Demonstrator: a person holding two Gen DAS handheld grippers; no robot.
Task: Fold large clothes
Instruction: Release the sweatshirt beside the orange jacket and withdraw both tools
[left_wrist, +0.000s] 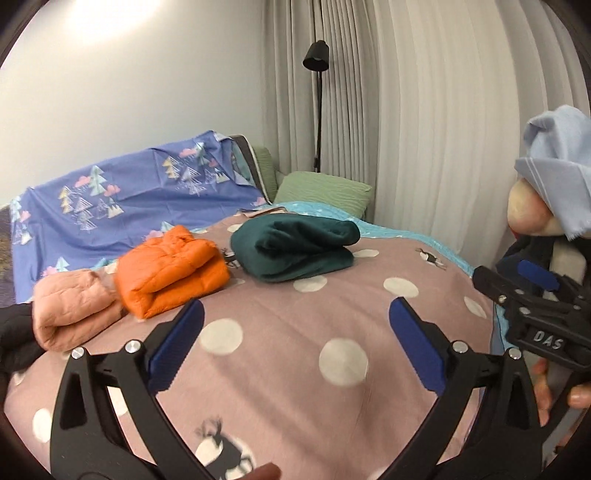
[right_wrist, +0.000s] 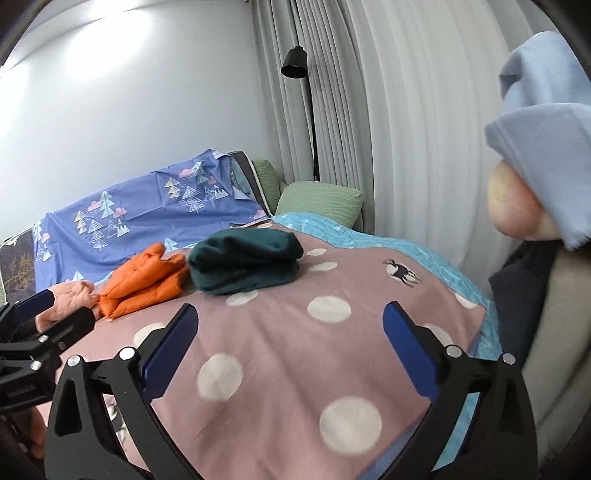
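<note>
Both tongs hang wide apart over the bed (left_wrist: 280, 354), holding nothing: left tongs (left_wrist: 295, 343), right tongs (right_wrist: 291, 347). The folded green (left_wrist: 295, 247), orange (left_wrist: 170, 269) and pink (left_wrist: 70, 306) clothes lie in a row ahead, leaning left, so the left tongs look nearer.
</note>
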